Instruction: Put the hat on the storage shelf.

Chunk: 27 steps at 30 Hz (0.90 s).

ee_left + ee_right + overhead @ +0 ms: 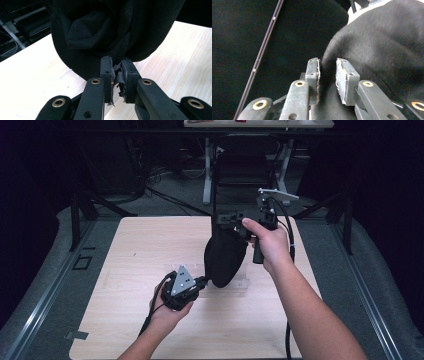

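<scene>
I've got my left gripper low over the table, near the middle, its jaws closed tight on a small fold at the bottom edge of the black cloth. In the left gripper view that pinch is clear: a crumpled bit of fabric squeezed between the two pads, the rest of the cloth billowing up and away from me.

My right gripper is higher and farther back, right of centre, and it's clamped on the upper end of the same cloth. In the right gripper view the pads have a ridge of dark fabric wedged between them, with a visible gap still filled by cloth.

So the cloth hangs between my two tools, its long axis running from the far upper right down to the near lower left, clear of the table or barely above it. My guess: any spreading or laying down turns on pulling along that line, and the left gripper is the one nearer the tabletop.
</scene>
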### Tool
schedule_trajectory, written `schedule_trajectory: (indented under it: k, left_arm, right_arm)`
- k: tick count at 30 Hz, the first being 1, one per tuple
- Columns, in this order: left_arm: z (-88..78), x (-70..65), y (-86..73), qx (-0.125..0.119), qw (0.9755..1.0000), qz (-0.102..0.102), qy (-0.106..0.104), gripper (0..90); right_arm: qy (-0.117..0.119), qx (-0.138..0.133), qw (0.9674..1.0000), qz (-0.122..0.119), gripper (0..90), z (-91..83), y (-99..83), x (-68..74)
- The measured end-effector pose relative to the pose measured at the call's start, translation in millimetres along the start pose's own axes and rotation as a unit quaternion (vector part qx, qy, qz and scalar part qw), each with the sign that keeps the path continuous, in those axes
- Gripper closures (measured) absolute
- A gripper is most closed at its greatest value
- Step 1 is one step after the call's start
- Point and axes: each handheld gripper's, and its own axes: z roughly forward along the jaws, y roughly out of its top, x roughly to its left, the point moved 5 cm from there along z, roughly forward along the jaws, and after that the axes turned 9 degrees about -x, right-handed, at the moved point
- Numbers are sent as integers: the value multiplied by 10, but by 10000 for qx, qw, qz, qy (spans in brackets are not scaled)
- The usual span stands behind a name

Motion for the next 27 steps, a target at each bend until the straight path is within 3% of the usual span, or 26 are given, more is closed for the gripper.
schedule_trajectory:
  k: [9, 27]
  left_arm:
    - [-53, 69, -43, 36, 10000, 30, 46, 840]
    - [-144, 198, -213, 188, 9996, -155, 158, 850]
  right_arm:
    - [-315, -187, 9985, -406, 698, -178, 27, -18]
    - [-461, -233, 9968, -618, 684, -306, 33, -43]
